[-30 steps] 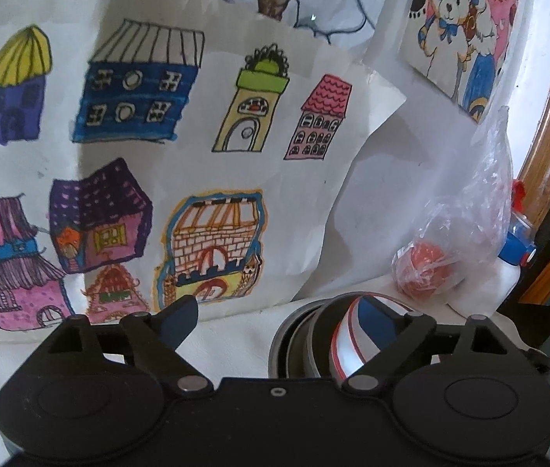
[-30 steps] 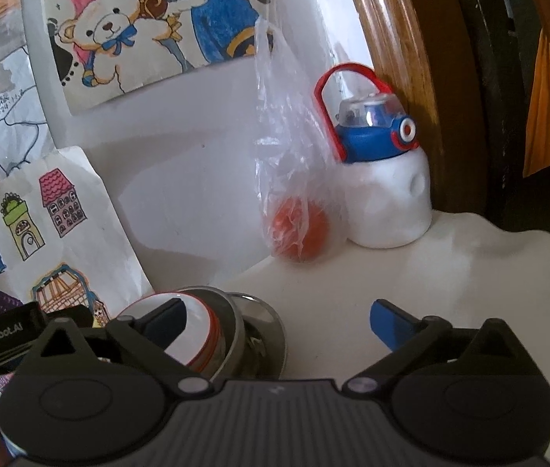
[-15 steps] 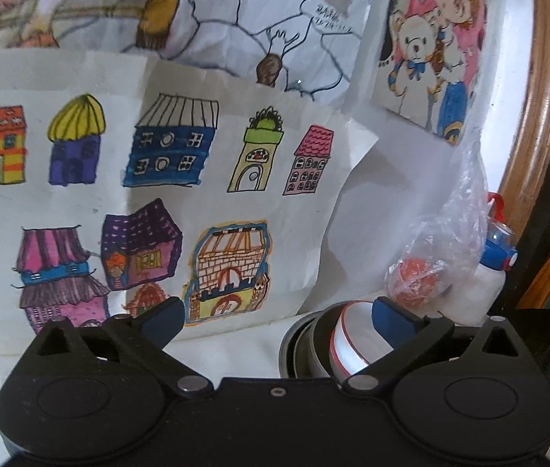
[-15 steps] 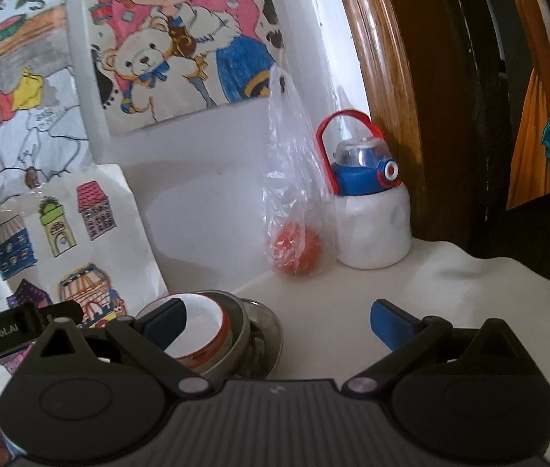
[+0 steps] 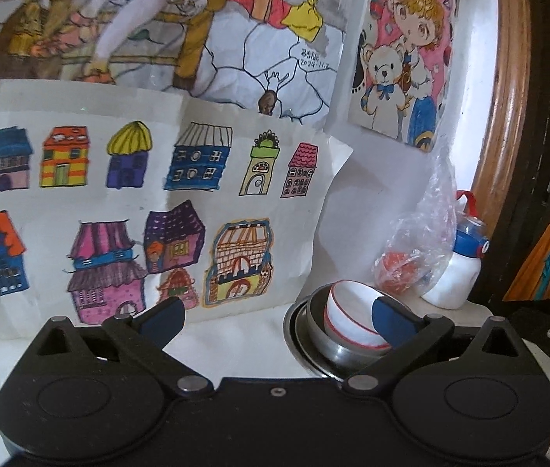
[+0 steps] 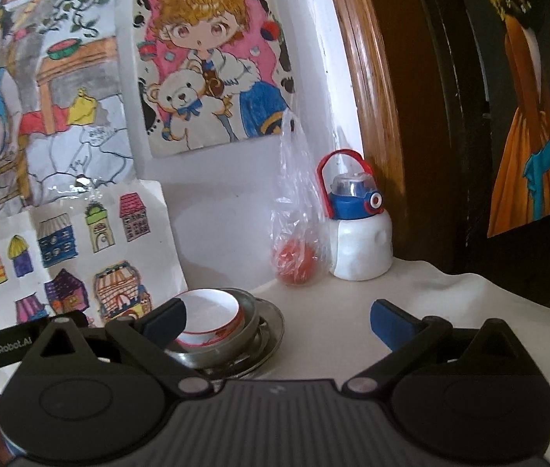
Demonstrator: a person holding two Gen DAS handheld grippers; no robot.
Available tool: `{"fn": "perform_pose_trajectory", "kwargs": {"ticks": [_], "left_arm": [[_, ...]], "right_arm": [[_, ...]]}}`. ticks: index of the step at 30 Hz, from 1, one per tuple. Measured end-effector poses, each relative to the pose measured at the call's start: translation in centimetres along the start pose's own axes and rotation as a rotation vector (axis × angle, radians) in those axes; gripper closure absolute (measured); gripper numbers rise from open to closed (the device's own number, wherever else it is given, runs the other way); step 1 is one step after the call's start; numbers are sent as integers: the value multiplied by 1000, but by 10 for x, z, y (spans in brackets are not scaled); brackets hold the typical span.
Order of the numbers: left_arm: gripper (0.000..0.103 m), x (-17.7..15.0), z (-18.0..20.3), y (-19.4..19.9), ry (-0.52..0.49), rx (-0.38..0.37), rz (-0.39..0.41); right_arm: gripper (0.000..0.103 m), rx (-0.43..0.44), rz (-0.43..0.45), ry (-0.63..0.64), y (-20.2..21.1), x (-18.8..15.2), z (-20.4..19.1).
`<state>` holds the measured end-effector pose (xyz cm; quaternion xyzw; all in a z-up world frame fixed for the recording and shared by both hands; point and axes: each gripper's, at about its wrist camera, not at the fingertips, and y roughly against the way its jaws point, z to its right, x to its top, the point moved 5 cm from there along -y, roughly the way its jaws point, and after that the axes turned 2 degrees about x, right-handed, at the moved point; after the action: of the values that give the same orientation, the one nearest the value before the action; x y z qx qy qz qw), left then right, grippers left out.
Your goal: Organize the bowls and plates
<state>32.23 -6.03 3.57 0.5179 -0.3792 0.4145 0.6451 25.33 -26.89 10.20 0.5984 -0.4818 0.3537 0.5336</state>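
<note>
A white bowl with a red rim [image 5: 349, 317] sits inside a steel bowl [image 5: 319, 336], which rests on a steel plate [image 5: 292, 330] on the white table. The same stack shows in the right wrist view: white bowl [image 6: 209, 317], steel bowl [image 6: 249, 325], plate [image 6: 271, 334]. My left gripper [image 5: 277, 317] is open and empty, back from the stack, which lies behind its right finger. My right gripper [image 6: 277, 317] is open and empty, with the stack behind its left finger.
A clear plastic bag with an orange ball [image 6: 294, 262] and a white bottle with a blue and red lid [image 6: 358, 239] stand at the back by the wall. Children's drawings [image 5: 150, 210] lean on the wall. A wooden frame [image 6: 368, 116] rises at right.
Both grippers have pulled back and up from the stack, so the bowls look smaller and farther. Both stay open.
</note>
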Motion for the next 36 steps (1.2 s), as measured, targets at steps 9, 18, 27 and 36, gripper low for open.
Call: {"fn": "perform_pose_trajectory", "kwargs": {"ticks": [9, 18, 27, 36], "left_arm": [[1, -10, -5, 44, -31, 6, 49], [1, -16, -10, 80, -45, 13, 87], [1, -34, -18, 112, -89, 21, 74], [1, -51, -28, 136, -94, 21, 56]], "right_arm": [[0, 3, 33, 30, 38, -11, -12], [0, 10, 58, 35, 70, -19, -21], [0, 24, 45, 45, 98, -42, -33], [0, 28, 22, 50, 118, -62, -39]]}}
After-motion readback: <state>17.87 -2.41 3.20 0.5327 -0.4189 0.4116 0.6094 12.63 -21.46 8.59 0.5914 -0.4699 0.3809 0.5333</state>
